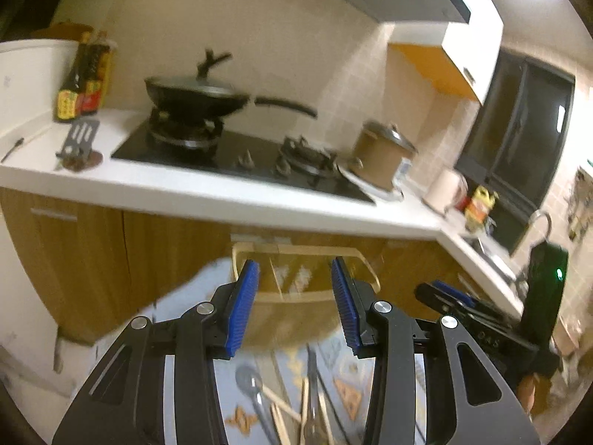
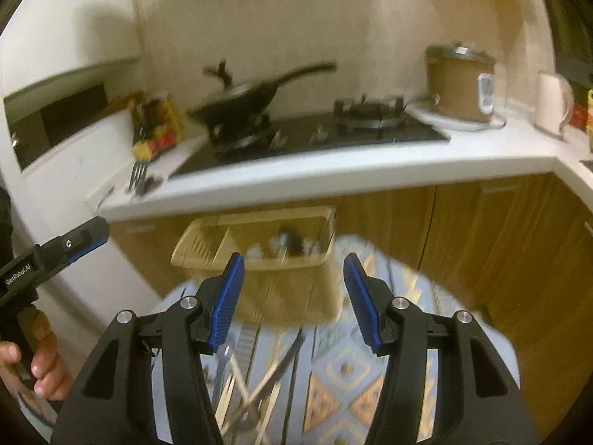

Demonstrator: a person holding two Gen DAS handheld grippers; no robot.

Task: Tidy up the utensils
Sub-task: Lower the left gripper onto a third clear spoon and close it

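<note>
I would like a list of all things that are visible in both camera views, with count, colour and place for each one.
utensils: several, wooden chopsticks and metal pieces, loose on the patterned cloth; exact count unclear.
organizer tray: one, beige, divided, at the far edge of the cloth.
patterned cloth: one, light blue with orange shapes, under the utensils.
wok: one, black, lidded, on the left burner.
cooker pot: one, brown, right of the stove.
sauce bottles: at least two, dark, on the counter left of the stove.
jug: one, white, far right on the counter.
left gripper: black with blue pads, open, empty.
right gripper: same, open, empty.
</note>
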